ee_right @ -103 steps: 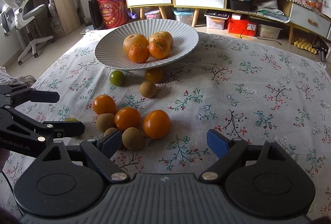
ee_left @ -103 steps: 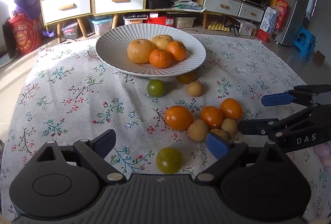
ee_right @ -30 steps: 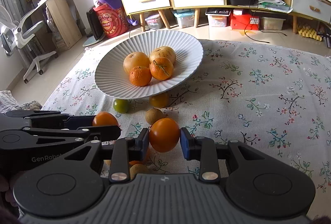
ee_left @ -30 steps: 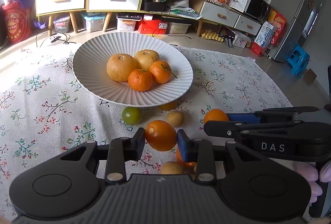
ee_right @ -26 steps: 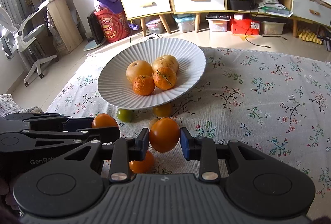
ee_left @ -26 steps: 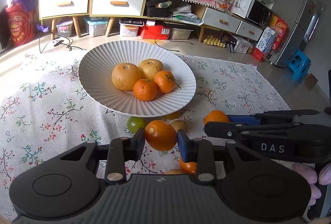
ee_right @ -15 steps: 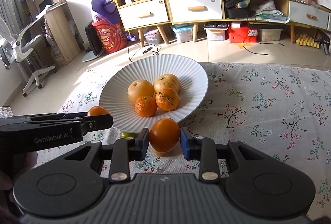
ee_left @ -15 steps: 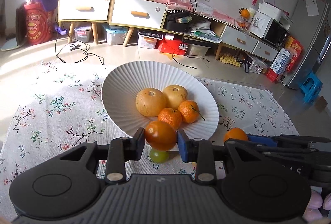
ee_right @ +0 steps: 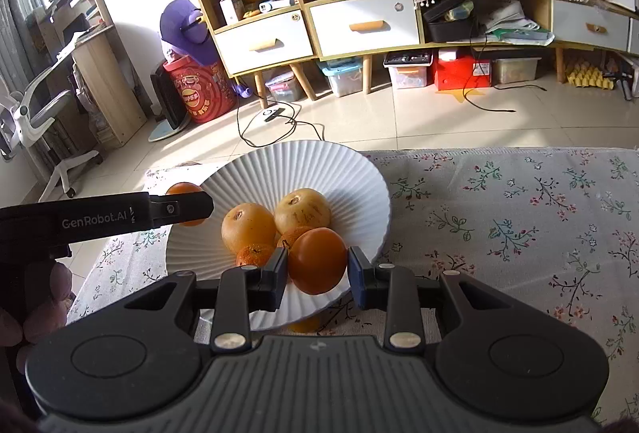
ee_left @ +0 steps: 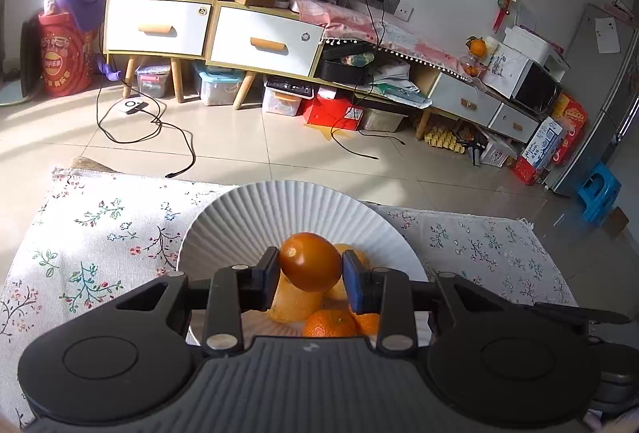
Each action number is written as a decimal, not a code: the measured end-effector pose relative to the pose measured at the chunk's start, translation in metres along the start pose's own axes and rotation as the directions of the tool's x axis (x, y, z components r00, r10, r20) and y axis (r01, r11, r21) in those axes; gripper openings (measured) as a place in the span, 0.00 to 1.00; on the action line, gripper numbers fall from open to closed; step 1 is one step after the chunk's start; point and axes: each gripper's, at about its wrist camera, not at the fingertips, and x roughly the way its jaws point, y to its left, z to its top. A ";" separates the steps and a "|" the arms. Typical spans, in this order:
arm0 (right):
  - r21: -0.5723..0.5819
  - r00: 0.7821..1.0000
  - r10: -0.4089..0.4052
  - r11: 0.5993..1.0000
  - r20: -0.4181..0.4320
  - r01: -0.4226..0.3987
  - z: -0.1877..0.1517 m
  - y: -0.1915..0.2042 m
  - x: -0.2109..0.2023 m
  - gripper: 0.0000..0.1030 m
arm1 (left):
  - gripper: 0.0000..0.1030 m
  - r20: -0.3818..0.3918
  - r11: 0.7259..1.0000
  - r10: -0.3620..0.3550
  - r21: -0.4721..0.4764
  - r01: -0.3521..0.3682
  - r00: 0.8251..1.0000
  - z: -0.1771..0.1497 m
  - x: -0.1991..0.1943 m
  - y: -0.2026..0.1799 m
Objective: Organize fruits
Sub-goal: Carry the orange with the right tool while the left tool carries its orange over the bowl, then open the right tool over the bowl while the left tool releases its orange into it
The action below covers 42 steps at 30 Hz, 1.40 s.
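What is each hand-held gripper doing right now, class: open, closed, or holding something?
Left hand-held gripper: closed on a smooth orange fruit.
Right hand-held gripper: closed on another smooth orange fruit.

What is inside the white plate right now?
In the white plate lie two large yellow-orange fruits and two small mandarins. The right gripper and its orange fruit cover the near part.

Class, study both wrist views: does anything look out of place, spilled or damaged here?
One thing: a yellow-orange fruit lies on the tablecloth, half hidden under the near rim of the plate, instead of on the plate with the others. Nothing looks spilled or damaged.
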 end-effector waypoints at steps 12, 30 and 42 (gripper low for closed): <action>-0.040 1.000 0.015 0.999 -0.010 -0.015 0.007 -0.010 0.027 0.28 | 0.20 -0.069 0.999 -0.035 0.019 0.036 0.997 0.008 0.049 0.010; -0.054 0.999 0.038 0.998 -0.020 -0.039 0.010 -0.013 0.035 0.28 | 0.21 -0.146 0.999 -0.044 -0.010 0.043 0.988 0.012 0.062 0.021; -0.050 0.999 0.039 0.998 -0.010 -0.040 0.015 -0.015 0.032 0.30 | 0.35 -0.136 1.000 -0.027 -0.010 0.026 0.990 0.013 0.060 0.019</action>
